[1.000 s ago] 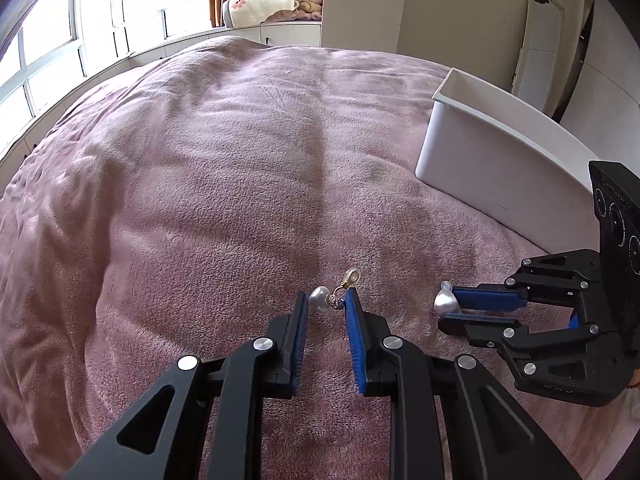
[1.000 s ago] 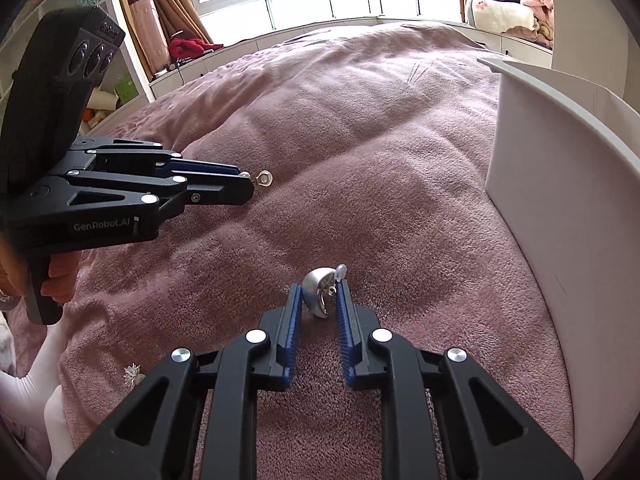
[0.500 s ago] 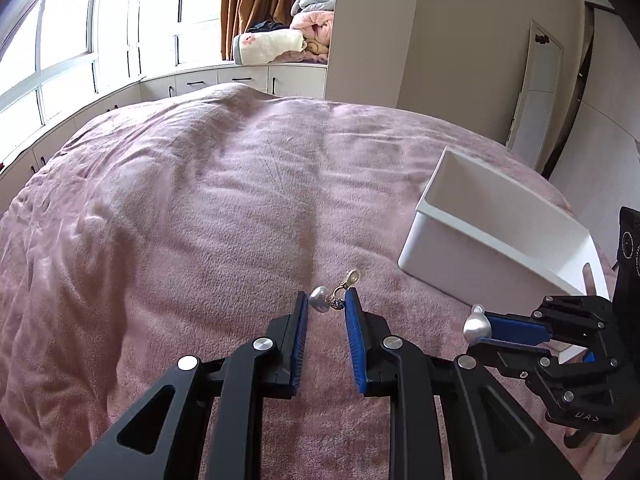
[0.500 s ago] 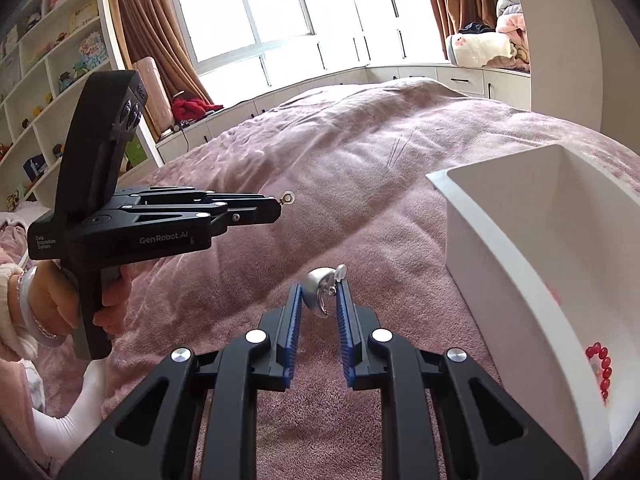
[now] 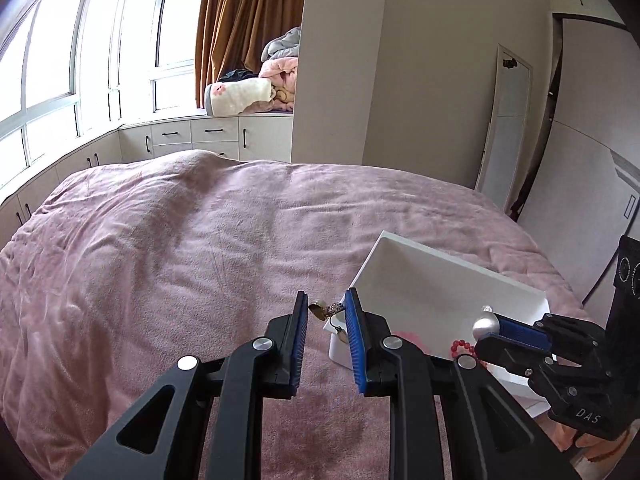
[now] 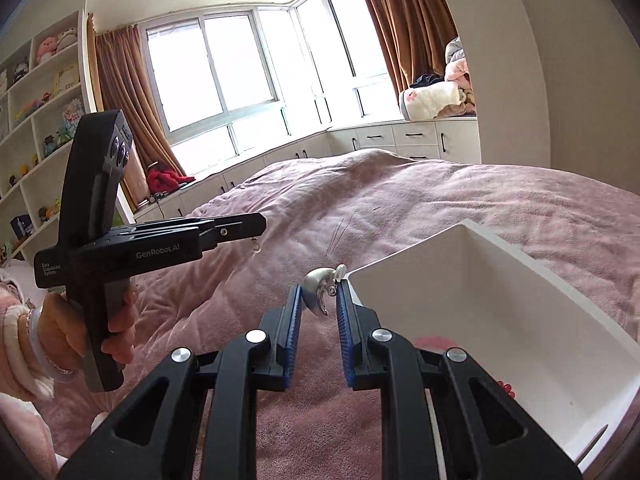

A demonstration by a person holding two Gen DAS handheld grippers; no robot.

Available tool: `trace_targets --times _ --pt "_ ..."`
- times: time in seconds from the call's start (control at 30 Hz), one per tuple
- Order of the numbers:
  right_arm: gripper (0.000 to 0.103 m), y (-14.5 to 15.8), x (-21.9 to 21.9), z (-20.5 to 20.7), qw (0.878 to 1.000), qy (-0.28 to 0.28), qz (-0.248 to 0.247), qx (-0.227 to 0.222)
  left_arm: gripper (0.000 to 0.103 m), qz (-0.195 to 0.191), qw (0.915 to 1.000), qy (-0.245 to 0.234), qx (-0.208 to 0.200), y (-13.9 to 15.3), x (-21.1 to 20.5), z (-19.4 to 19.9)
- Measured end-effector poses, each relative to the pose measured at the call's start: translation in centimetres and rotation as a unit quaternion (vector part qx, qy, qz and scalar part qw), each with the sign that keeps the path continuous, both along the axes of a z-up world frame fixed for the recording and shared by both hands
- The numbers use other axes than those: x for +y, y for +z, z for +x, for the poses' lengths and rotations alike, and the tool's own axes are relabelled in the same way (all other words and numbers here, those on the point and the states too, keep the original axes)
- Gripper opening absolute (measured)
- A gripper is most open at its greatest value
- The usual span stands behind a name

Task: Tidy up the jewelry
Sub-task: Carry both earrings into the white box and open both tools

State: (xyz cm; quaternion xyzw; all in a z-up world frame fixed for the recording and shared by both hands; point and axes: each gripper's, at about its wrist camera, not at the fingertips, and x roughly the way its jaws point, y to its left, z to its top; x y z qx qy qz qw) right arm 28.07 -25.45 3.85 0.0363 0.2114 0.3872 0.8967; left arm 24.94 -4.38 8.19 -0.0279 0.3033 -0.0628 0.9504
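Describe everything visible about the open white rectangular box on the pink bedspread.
The open white rectangular box is plain, smooth and lidless, with thin straight walls. It rests upright on the pink fleecy bedspread. A red bead string lies inside, partly hidden. Nothing visibly touches its rim.

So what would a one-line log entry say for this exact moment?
left claw: shut on gold earring | right claw: shut on silver earring | both beside white box | red beads inside
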Motion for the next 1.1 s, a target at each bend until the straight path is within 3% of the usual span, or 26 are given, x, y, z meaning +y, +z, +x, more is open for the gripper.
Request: trace_targets --times 0.23,0.4,0.77,0.8,0.87,1.0,1.1 --pt "0.018 2.0 -4.5 0.6 0.998 -0.059 0.014 -0.022 0.024 0.001 0.9997 -0.026 -0.004 0.8 -5.1 1.9" --pt "0.018 2.3 -6.1 1.1 0.995 -0.094 -0.017 -0.038 0.024 -0.006 0.9988 -0.046 0.017 -0.3 -8.6 3.2" --pt "0.019 0.1 -7.0 2.7 0.99 -0.123 -0.075 -0.006 0.025 0.016 0.9958 -0.048 0.076 -4.3 -12.4 5.8" --pt "0.02 0.0 -6.8 2.7 0.988 -0.127 -0.084 -0.007 0.027 0.018 0.9954 -0.045 0.082 -4.7 -12.5 6.0" --pt "0.02 -0.2 -6.8 2.7 0.988 -0.129 -0.084 -0.006 0.043 0.019 0.9952 -0.036 0.089 -5.3 -12.4 6.1" --pt "0.039 -0.4 -6.9 3.0 0.986 -0.14 -0.089 -0.01 0.047 0.023 0.9951 -0.037 0.089 -5.7 -12.3 5.9" --pt "0.052 -0.5 -6.8 2.9 0.985 -0.145 -0.092 -0.011 0.058 0.029 0.9965 -0.03 0.072 -5.3 -11.7 5.4"
